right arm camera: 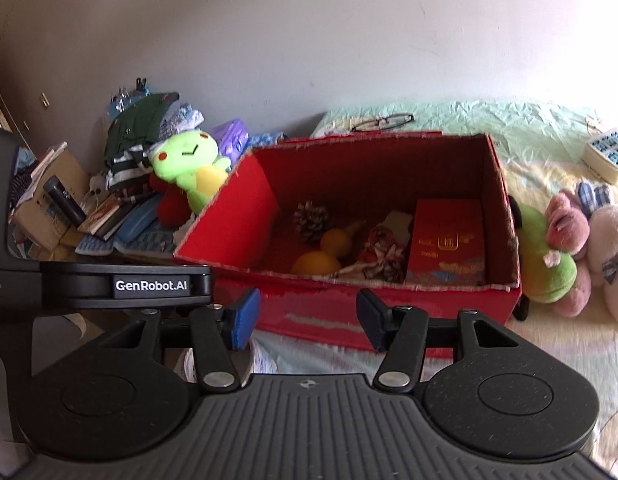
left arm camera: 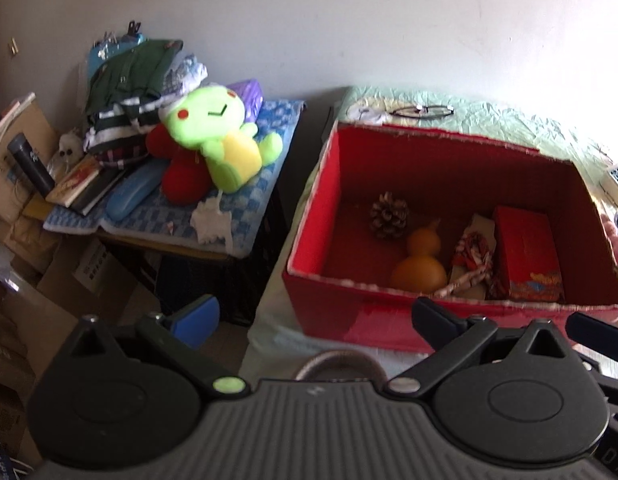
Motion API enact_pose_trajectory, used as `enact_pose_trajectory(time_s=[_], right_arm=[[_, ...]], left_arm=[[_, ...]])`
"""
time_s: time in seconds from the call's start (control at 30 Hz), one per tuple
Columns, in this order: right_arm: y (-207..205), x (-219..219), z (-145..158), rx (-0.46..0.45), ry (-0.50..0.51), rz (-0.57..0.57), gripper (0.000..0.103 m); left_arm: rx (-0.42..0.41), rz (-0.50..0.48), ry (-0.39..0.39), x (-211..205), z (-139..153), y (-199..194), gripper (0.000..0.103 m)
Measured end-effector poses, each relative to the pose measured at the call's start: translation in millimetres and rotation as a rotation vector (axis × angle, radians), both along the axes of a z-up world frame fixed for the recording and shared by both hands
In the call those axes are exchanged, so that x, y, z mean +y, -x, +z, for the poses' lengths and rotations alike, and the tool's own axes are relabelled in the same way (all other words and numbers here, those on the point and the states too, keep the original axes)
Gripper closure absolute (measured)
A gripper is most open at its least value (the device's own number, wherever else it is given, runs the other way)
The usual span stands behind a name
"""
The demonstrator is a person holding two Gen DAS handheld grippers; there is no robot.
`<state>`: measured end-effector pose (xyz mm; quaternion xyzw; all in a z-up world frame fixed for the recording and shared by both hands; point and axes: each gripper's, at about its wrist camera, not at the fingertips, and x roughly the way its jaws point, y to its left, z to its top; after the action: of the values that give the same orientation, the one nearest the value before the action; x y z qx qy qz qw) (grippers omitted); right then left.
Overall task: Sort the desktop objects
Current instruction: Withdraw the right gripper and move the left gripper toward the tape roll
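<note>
Two grippers stand released and empty before the red cardboard box (right arm camera: 389, 316): left gripper (left arm camera: 315, 318), right gripper (right arm camera: 307, 320), jaws spread. Inside the box lie a scaly pinecone (right arm camera: 311, 220), a smooth orange gourd (right arm camera: 323, 254), a twisted striped cloth (right arm camera: 383, 256) and a rectangular red packet (right arm camera: 447, 242).

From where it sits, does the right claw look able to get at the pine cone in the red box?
Probably yes. The right claw is open and empty, the red box has no lid, and the pine cone lies uncovered beside the orange gourd; only the near wall must be cleared.
</note>
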<state>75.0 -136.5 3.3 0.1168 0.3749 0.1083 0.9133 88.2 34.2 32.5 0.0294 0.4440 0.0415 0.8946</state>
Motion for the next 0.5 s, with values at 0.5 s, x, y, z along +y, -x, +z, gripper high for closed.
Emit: enact_pose_trajectory(time_s=[0.5], right_arm=[[1.0,3.4,-24.3,0.125,0.008,-0.015,0.043]], left_arm=[[0.16,0.041,0.004,2.9,-38.0,6.3,0.001]])
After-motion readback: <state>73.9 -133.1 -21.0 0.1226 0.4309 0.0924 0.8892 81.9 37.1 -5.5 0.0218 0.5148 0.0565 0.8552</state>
